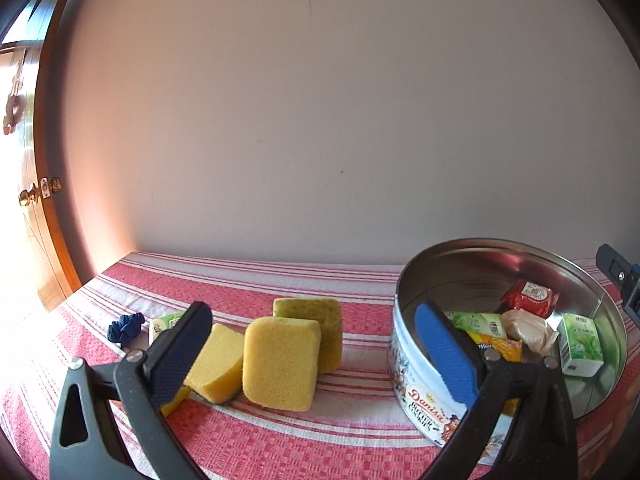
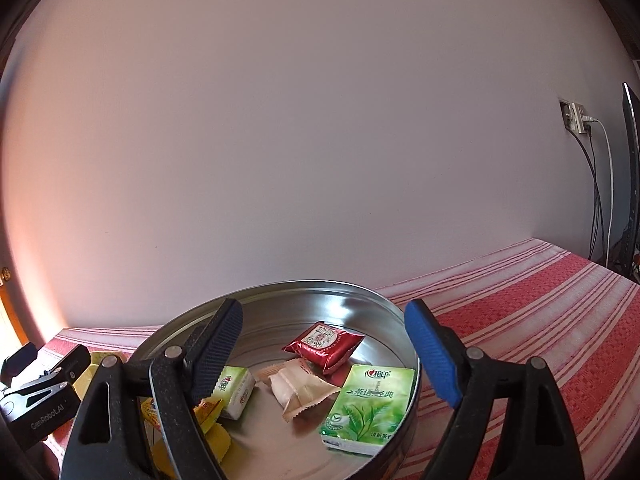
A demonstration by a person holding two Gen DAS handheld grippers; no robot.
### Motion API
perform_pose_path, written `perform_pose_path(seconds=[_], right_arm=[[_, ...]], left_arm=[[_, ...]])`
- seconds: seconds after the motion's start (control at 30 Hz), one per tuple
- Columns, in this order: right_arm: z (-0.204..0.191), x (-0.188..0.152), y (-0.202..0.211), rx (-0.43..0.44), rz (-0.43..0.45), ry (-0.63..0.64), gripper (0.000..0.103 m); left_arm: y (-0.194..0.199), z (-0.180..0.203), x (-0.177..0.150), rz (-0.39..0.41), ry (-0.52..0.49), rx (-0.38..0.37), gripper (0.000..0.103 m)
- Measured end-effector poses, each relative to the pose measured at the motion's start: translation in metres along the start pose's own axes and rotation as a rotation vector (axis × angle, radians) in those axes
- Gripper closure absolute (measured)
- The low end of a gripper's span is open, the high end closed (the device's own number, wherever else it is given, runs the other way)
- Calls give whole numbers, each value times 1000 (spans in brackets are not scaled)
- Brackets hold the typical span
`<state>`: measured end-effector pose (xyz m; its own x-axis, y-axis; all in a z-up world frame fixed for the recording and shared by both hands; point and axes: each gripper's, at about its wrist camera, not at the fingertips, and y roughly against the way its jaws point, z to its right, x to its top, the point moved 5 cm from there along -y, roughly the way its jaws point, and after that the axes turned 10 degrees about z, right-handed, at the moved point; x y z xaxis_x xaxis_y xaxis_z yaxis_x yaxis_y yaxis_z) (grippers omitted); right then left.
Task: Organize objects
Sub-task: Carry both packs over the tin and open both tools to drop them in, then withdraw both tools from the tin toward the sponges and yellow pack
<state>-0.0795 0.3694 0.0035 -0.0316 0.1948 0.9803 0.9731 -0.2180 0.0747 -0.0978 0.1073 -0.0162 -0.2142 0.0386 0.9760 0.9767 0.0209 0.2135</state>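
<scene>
Right wrist view, green tissue pack [image 2: 366,408] lying flat in tin [image 2: 384,304], long axis pointing away, fingers released.

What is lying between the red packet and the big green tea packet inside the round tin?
A beige crumpled wrapper lies between the red packet and the green tea packet in the tin; the right wrist view shows it best.

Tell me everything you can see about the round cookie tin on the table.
The cookie tin is round, shiny bare metal inside, with a printed white outer wall reading Danisa butter cookies. It stands upright and lidless on the red striped tablecloth. Inside lie a red snack packet, a beige wrapped snack, two green tissue packs, the larger leaning on the wall, and yellow packets. Neither gripper visibly touches it.
</scene>
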Motion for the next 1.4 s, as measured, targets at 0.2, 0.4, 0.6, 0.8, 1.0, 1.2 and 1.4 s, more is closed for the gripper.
perform_pose_path(seconds=[0.2, 0.4, 0.6, 0.8, 1.0, 1.2, 1.4], right_arm=[[6, 2, 12, -35, 38, -31, 18], [2, -5, 18, -73, 3, -74, 18], [-24, -13, 29, -59, -21, -42, 18], [-63, -24, 41, 6, -65, -32, 18], [-116, -39, 46, 93, -134, -16, 18], [-167, -54, 42, 163, -215, 25, 18], [-207, -70, 32, 215, -275, 55, 18]], left_arm=[[6, -12, -10, -14, -38, -2, 0], [15, -33, -15, -25, -66, -6, 0], [17, -70, -19, -39, -102, 18, 0], [4, -119, -30, -137, -119, 40, 0], [-11, -150, -41, -222, -174, 55, 0], [-31, -160, -56, -353, -143, -31, 0], [-52, -165, -77, -504, -90, -80, 0]])
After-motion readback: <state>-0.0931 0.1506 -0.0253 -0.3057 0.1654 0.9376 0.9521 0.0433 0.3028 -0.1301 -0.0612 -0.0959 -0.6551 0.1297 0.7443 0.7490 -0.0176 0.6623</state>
